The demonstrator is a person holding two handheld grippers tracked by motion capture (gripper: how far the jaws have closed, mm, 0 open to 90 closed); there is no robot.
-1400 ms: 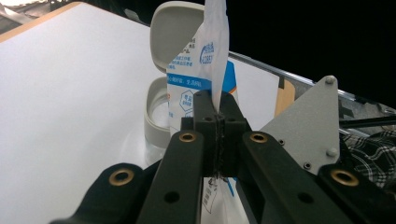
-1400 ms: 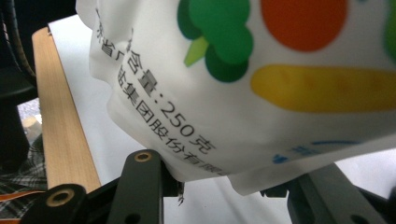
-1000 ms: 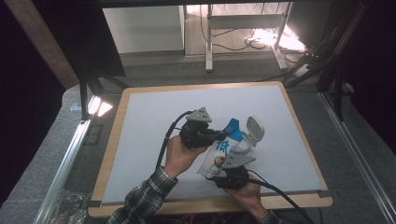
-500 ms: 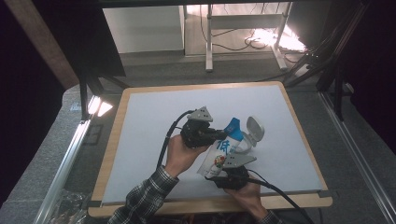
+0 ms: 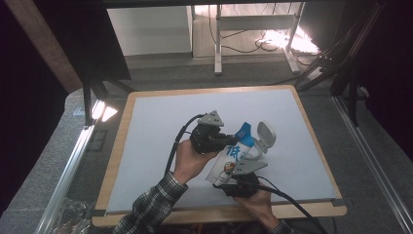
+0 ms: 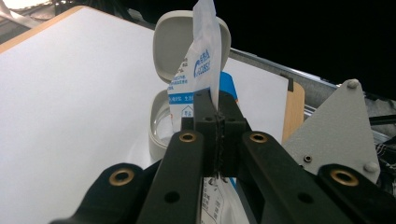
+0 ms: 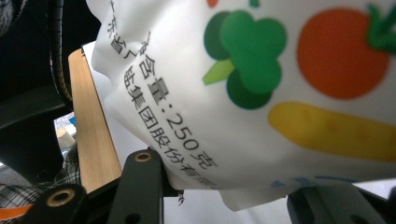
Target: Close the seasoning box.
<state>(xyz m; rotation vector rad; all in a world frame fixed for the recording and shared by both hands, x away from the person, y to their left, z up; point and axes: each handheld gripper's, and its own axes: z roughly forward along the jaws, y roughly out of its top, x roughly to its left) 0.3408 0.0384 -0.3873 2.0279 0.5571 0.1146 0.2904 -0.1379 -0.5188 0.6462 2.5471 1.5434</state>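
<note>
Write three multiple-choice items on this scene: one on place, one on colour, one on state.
1. Where does the open container sit?
A. On the white mat
B. On the floor
C. On the pouch

2. What colour is the pouch's upper part?
A. Red
B. Blue
C. Black

3. How does the left hand-held gripper stand?
A. Wide open above the mat
B. Shut on the pouch's top edge
C. Shut on the container's lid

Answers:
1 A, since its base rests on the mat just beyond the pouch.
2 B, seen in the high view beside the lid.
3 B, since its jaws pinch the pouch's thin upper edge in the left gripper view.
</note>
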